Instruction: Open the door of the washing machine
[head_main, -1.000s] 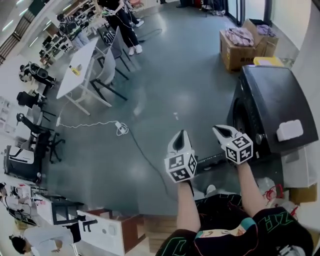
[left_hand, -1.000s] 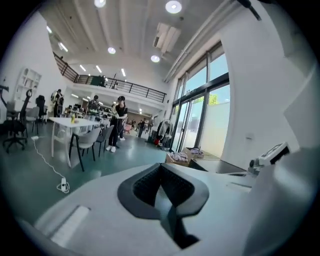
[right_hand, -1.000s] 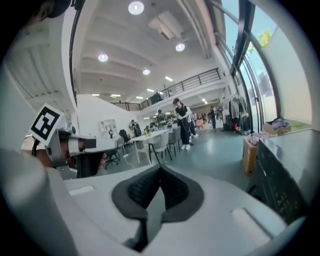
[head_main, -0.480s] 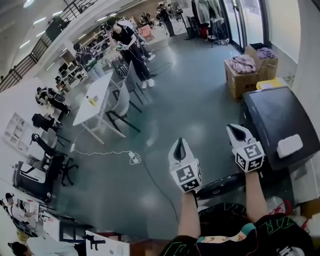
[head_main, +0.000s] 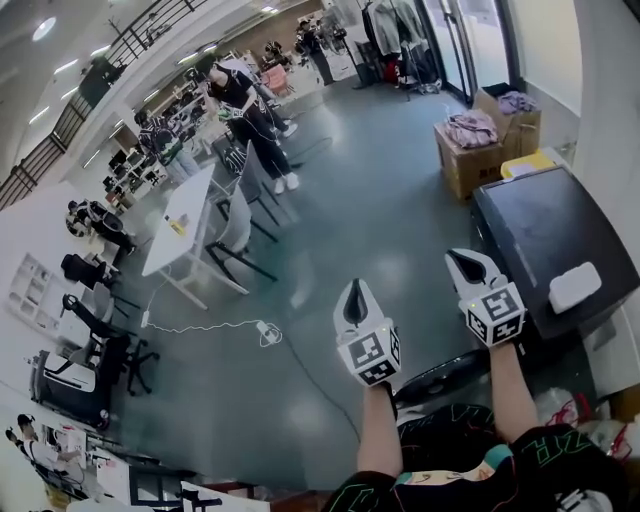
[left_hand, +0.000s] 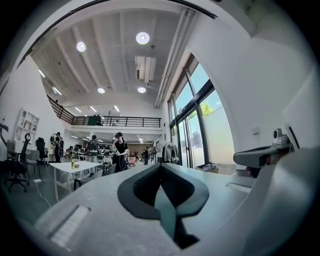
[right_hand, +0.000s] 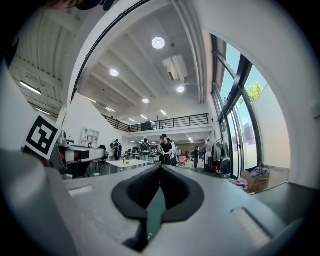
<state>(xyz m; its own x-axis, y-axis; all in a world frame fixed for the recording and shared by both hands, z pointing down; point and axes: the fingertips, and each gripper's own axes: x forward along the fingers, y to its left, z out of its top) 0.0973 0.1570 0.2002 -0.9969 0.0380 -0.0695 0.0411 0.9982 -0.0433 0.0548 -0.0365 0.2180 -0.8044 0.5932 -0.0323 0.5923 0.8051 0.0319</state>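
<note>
I'm holding left hand-held gripper (head_main: 354, 290) & right hand-held gripper (head_main: 463, 261) clenched tight, nothing betw. jaws, both hovering in air; right one's near washing machine (head_main: 545, 230), not touching.

Right gripper (right_hand: 161, 167), lower centre: jaws closed together, nothing between. Standing person (right_hand: 165, 150) behind at centre; cardboard box (right_hand: 256, 181) at right.

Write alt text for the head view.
A person holds the left gripper and the right gripper, both shut and empty, out above a grey floor, beside a dark washing machine at the right. A white table, chairs and cardboard boxes of clothes stand farther off.
</note>
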